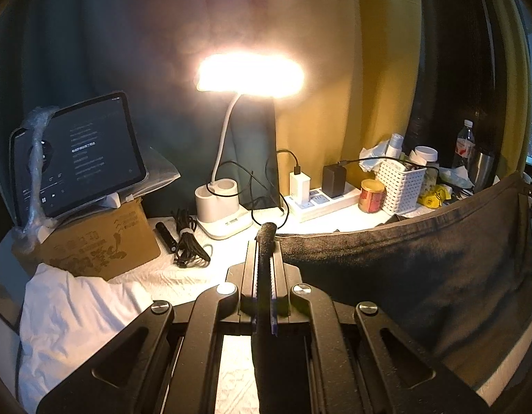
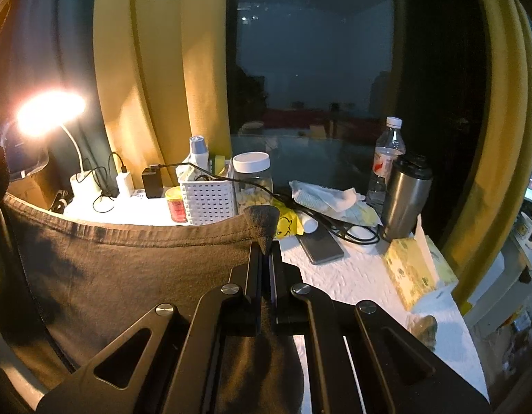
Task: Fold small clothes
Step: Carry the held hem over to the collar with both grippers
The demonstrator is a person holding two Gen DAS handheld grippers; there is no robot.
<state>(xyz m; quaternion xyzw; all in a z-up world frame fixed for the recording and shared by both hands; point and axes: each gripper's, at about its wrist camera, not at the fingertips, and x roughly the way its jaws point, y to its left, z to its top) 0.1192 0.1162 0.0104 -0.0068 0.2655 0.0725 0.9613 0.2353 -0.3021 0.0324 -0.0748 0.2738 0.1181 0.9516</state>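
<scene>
A dark brown garment (image 1: 421, 276) hangs stretched between both grippers above the white-covered table (image 1: 183, 276). My left gripper (image 1: 266, 241) is shut on its left top corner, and a rolled bit of cloth sticks out past the fingertips. In the right wrist view the same garment (image 2: 121, 276) spreads to the left, its stitched hem running along the top. My right gripper (image 2: 266, 245) is shut on the right top corner, which pokes up as a small point. The garment's lower part is hidden behind the gripper bodies.
A lit desk lamp (image 1: 231, 158), a tablet (image 1: 79, 158) on a cardboard box (image 1: 103, 241), a coiled cable (image 1: 190, 241), a power strip (image 1: 321, 200), a white basket (image 2: 207, 200), a jar (image 2: 252, 179), a steel tumbler (image 2: 403, 196), a phone (image 2: 321, 245) and a tissue box (image 2: 417, 269) crowd the table's back.
</scene>
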